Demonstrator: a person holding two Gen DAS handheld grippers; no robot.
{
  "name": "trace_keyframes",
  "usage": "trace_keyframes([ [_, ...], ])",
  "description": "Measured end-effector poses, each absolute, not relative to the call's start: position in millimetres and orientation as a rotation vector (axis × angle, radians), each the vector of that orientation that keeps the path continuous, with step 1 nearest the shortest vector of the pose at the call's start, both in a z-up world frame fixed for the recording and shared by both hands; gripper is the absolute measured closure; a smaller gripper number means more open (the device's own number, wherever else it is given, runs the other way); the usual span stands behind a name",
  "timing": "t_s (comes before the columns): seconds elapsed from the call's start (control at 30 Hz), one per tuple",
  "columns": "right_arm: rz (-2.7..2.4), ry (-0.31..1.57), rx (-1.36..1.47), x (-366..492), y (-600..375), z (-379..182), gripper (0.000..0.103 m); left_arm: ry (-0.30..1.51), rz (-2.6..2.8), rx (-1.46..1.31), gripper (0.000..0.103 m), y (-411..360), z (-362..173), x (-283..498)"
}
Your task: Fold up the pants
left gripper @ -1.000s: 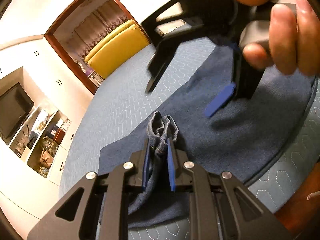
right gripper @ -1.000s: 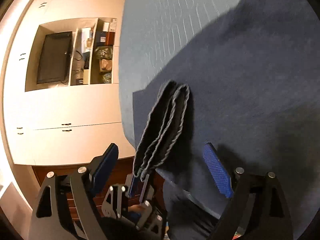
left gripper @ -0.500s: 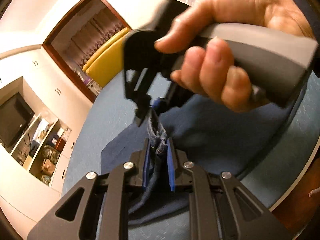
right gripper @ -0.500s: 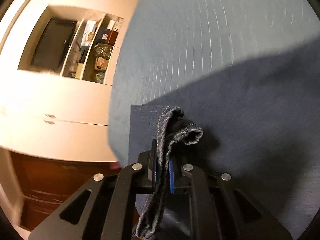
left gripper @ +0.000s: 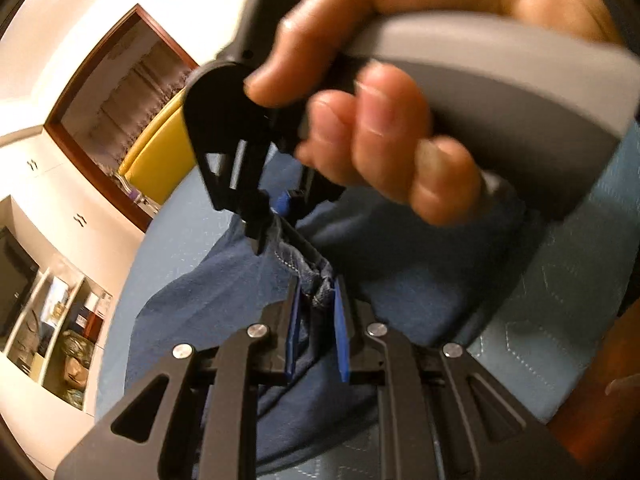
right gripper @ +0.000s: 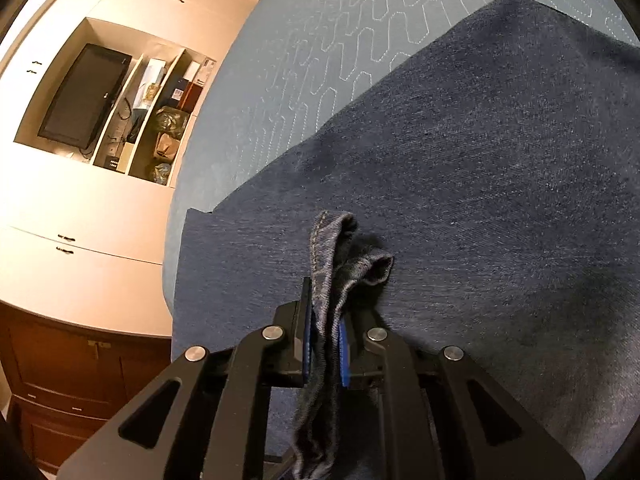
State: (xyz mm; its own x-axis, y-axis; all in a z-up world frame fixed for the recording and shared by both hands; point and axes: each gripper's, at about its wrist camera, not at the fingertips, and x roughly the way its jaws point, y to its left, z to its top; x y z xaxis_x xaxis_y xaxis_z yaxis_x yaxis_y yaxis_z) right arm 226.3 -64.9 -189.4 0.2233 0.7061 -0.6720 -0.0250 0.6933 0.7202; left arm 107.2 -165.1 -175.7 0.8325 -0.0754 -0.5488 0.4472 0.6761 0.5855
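Note:
Dark blue denim pants (right gripper: 480, 160) lie spread on a quilted blue bed (right gripper: 320, 60). My right gripper (right gripper: 326, 312) pinches a bunched hem edge (right gripper: 332, 240) between its blue pads; its jaws are easing open a little, with the denim still pressed between them. In the left wrist view, my left gripper (left gripper: 316, 292) is shut on another bunch of the same hem (left gripper: 316, 272). The right gripper (left gripper: 276, 216) bites the fabric just beyond it, held by a person's hand (left gripper: 380, 152). The pants (left gripper: 400, 272) spread out behind both grippers.
The bed edge (left gripper: 560, 300) runs at lower right, with dark wood beyond it. A white wall unit holds a TV (right gripper: 84, 96) and cluttered shelves (right gripper: 164, 120) at left. A yellow sofa (left gripper: 160, 152) shows through a wood-framed doorway.
My right gripper went from wide open to clamped on the hem right beside the left one. Its hand now fills the top of the left wrist view. The hem is lifted and pulled taut.

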Motion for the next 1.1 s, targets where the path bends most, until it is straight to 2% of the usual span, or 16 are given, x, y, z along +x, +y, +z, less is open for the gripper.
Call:
trace_keyframes([
  [0.3, 0.581, 1.255, 0.708, 231, -80, -190, 0.081, 0.495, -0.269, 0.792, 0.087, -172, -188, 105],
  [0.53, 0.607, 1.24, 0.817, 233, -85, -193, 0.074, 0.462, -0.232, 0.67, 0.087, -163, -167, 98],
  [0.57, 0.608, 1.24, 0.836, 231, -91, -195, 0.069, 0.462, -0.23, 0.653, 0.087, -162, -164, 97],
  [0.6, 0.614, 1.236, 0.853, 231, -91, -195, 0.059, 0.462, -0.23, 0.638, 0.087, -161, -161, 98],
  [0.67, 0.634, 1.218, 0.86, 231, -91, -190, 0.047, 0.458, -0.233, 0.619, 0.087, -158, -155, 100],
  [0.7, 0.625, 1.214, 0.842, 232, -90, -187, 0.044, 0.457, -0.237, 0.62, 0.087, -159, -154, 99],
  [0.77, 0.589, 1.2, 0.788, 235, -86, -180, 0.044, 0.451, -0.246, 0.631, 0.087, -161, -154, 98],
  [0.83, 0.573, 1.196, 0.755, 239, -83, -174, 0.055, 0.45, -0.247, 0.657, 0.087, -161, -156, 97],
  [0.87, 0.572, 1.198, 0.731, 242, -78, -170, 0.077, 0.449, -0.246, 0.669, 0.087, -161, -158, 95],
  [0.9, 0.569, 1.197, 0.69, 242, -76, -165, 0.084, 0.448, -0.245, 0.679, 0.087, -162, -159, 95],
  [1.1, 0.471, 1.087, 0.41, 230, -70, -113, 0.087, 0.4, -0.247, 0.724, 0.087, -177, -150, 93],
])
